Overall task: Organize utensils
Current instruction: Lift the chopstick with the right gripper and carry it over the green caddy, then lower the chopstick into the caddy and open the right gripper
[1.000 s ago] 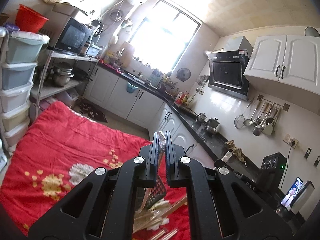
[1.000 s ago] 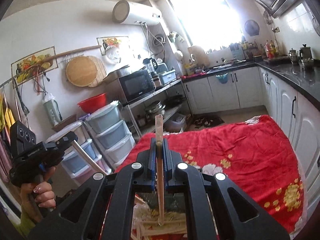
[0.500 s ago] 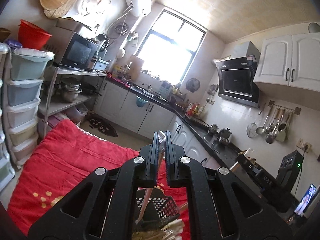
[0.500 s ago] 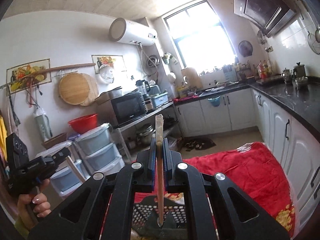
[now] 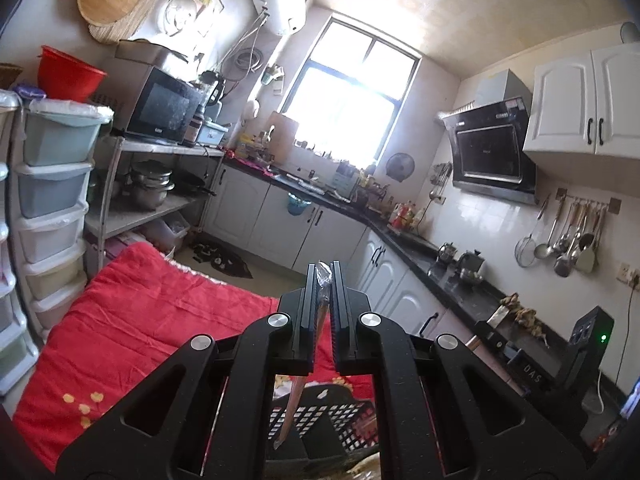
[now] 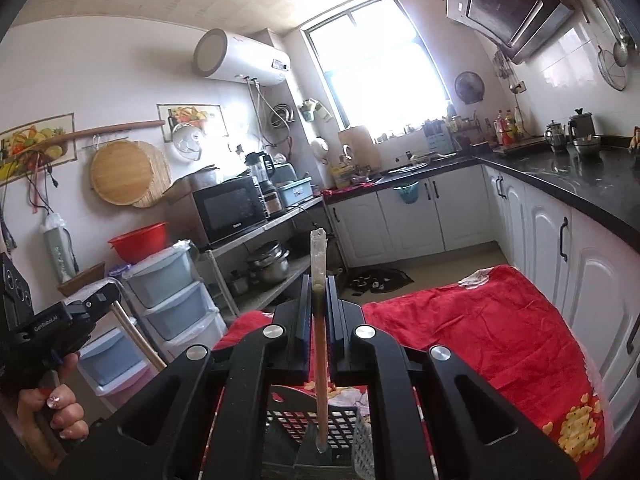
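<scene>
two wrapped chopstick packs are pinched, one each by the left gripper (image 5: 324,280) and right gripper (image 6: 318,292), above the black basket (image 6: 312,420), neither dropped in yet.

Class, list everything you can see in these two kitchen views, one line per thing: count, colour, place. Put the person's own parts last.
Wrapped chopsticks: 2 packs, brownish in clear wrap, one in the left gripper, one in the right.
Basket: 1, black mesh, below both grippers.
Blanket: 1, red with flowers, under the basket.
Microwave: 1, black, on the metal shelf.
Red basin: 1, on the drawer stack.
Plastic drawers: 1 stack, pale blue-grey, left wall.
Water heater: 1, white, high on the wall.
Range hood: 1, black, over the counter.
Hanging ladles: several, metal, tiled wall.
Left hand-held gripper: black, shut on chopsticks.
Right hand-held gripper: black, shut on chopsticks.
Hand: 1, painted nails, holding the left gripper.
</scene>
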The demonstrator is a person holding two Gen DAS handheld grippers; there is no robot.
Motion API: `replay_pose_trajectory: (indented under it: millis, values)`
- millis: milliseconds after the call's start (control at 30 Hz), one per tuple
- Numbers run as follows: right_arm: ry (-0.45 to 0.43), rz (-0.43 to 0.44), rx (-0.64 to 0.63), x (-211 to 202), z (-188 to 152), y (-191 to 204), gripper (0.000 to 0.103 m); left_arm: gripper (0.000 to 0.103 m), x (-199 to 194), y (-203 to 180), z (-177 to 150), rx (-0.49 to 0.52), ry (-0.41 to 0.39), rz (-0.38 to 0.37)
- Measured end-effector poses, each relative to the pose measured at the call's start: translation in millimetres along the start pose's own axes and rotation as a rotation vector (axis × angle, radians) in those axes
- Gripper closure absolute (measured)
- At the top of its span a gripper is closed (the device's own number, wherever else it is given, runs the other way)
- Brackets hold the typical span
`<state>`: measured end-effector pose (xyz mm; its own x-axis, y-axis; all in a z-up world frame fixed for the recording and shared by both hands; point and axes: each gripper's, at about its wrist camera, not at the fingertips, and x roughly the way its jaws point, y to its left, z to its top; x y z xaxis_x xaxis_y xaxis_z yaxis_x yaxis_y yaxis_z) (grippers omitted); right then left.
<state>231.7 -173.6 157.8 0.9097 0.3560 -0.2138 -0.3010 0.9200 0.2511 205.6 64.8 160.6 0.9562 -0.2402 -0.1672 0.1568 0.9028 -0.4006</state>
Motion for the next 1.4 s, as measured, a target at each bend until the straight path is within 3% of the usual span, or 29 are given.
replay_pose_trajectory:
  millis: [500,633,1000,1133,1200,1400]
  values:
    - [0.041,-0.068,-0.016,13.3,-38.9,-6.5,0.095,0.1,22.6,10.7,-47.2,0.029,0.1,0.038]
    - [0.068,-0.077,0.02,14.9,-42.8,-12.2,0.077,0.098,21.4,15.0,-55.3,0.019,0.123,0.051]
    - [0.078,-0.079,0.026,-4.2,-44.9,-15.0,0.045,0.045,3.0,18.0,-60.6,0.013,0.11,0.09]
    - [0.084,-0.076,0.019,-13.6,-47.8,-13.5,0.038,0.028,-8.0,19.2,-58.8,-0.001,0.087,0.087]
    - [0.08,-0.077,0.013,-17.7,-48.2,-12.1,0.035,0.014,-13.5,19.8,-58.8,-0.01,0.073,0.087]
    - [0.07,-0.079,-0.016,-33.6,-52.3,-5.9,0.028,0.011,-29.6,21.0,-61.1,-0.025,0.055,0.082]
